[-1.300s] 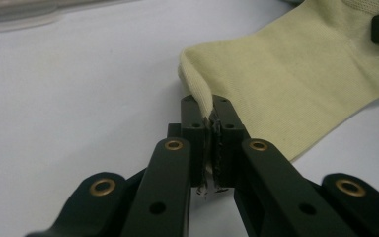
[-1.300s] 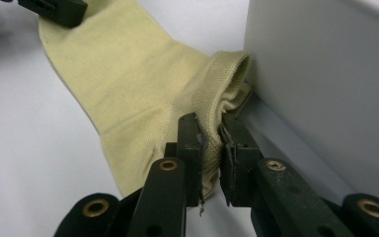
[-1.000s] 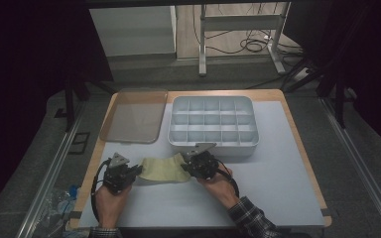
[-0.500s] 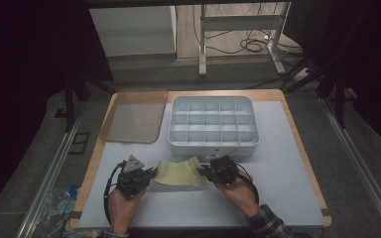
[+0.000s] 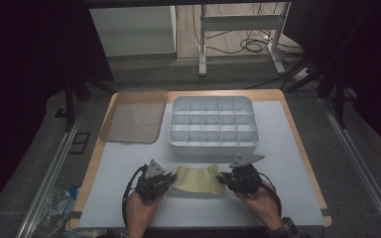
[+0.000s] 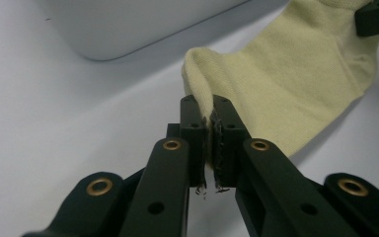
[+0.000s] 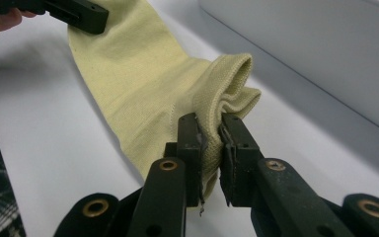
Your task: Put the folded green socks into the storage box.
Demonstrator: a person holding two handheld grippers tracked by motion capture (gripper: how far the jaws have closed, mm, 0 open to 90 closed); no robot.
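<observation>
- A pale yellow sock [image 5: 196, 179] lies on the near part of the white table mat [image 5: 287, 148], stretched between the two grippers.
- The sock is soft knit cloth with tiny loops all over it. It looks thin and a bit floppy.
- The left gripper [image 5: 164, 182] is squeezed tight on the left end of the sock. In the left gripper view its two black jaws are almost together, with a thin fold of the yellow cloth [image 6: 296, 79] pinched between them.
- The right gripper [image 5: 224, 179] is closed on the right end. In the right gripper view the jaws pinch the ribbed cuff [image 7: 227, 91], which bunches up in a thick, round fold.
- The jaws are hard black bars with small gold rings on them.
- Just beyond the sock sits a white plastic box [image 5: 213, 124]. It is a rectangle with round corners and many small square pockets inside.
- To the left of the box lies a flat, see-through brownish lid [image 5: 134, 115], partly on the wooden table edge [image 5: 98, 158].
- A hand holds each gripper from the near side.
</observation>
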